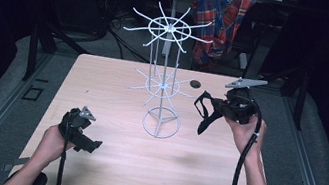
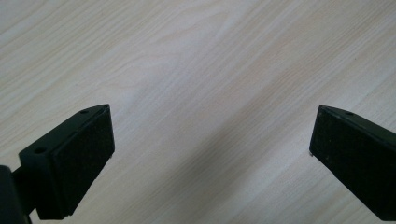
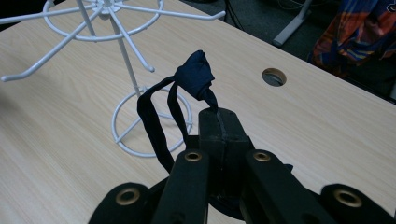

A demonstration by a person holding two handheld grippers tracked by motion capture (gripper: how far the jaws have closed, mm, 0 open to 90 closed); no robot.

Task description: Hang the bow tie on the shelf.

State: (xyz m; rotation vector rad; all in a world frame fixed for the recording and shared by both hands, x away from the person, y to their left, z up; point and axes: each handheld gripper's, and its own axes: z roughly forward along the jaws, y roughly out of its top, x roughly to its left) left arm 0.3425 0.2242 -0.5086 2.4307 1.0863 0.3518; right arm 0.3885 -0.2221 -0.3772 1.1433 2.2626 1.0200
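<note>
Light wood table (image 1: 105, 163), white wire hook stand (image 1: 166, 85) upright near centre, ring base flat on the top. Right gripper (image 1: 210, 108) raised beside the stand, jaws pressed together on a dark blue knotted fabric loop (image 3: 187, 88) — knot above the jaw tips, strap hanging off the table. Left gripper (image 1: 90, 145) low at near-left, jaws wide apart over bare wood, nothing between. Cable hole (image 1: 196, 84) behind the stand. Plaid shirt (image 1: 221, 16) hanging past the far edge.
</note>
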